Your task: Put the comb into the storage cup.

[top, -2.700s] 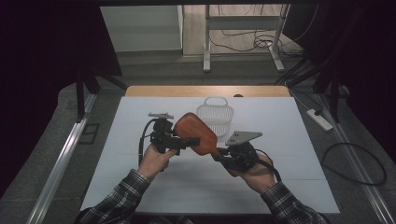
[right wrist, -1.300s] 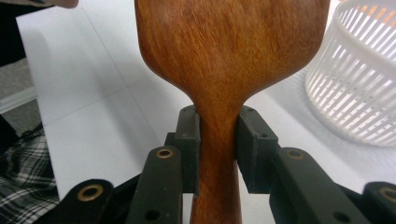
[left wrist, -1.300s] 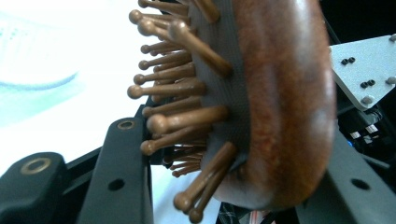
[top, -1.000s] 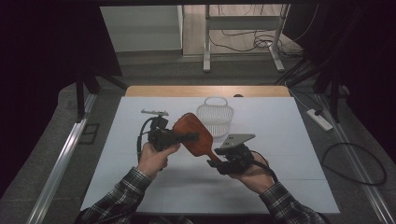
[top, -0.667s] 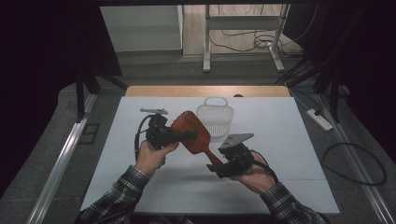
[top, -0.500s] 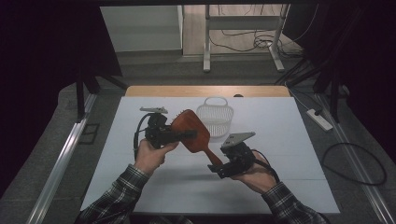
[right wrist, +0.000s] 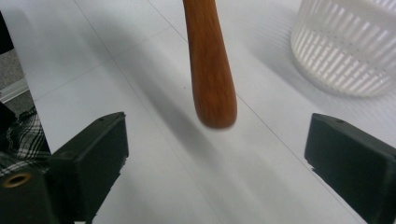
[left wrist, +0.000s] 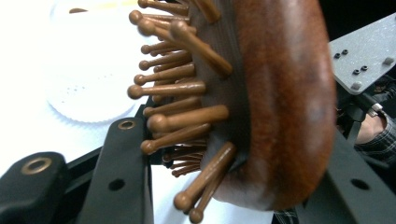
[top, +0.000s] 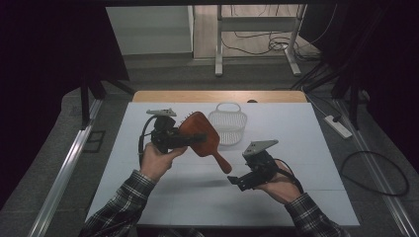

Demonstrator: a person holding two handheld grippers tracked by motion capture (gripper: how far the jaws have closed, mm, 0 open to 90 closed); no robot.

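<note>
**Wooden hairbrush held aloft by the left claw, right claw spread below its handle**

Reddish-brown wood makes up the hairbrush (top: 200, 137), which is held above the white tabletop (top: 306, 148), clear of the surface. Its oval head is clamped between the jaws of the left claw (top: 184, 140): in the left gripper view one black jaw is pressed among the bristles (left wrist: 173, 88) and the other against the smooth, rounded back of the head (left wrist: 285, 102). The bristles are seen as thin wooden pegs with small ball tips, set in a darker cushion. The handle (right wrist: 210, 70) is tapered, polished and blunt at its end, and slopes down from the head toward the right claw (top: 238, 181).

The right claw is held just beyond the handle's end. Its jaws have just been opening and are spread wide; in the right gripper view the handle tip is seen between and beyond the two black pads, touched by neither.

Behind the brush, a white plastic basket (top: 228, 126) with thin slatted walls and a hoop handle is set on the tabletop. Plaid sleeves (top: 123, 202) are worn on both forearms.
</note>
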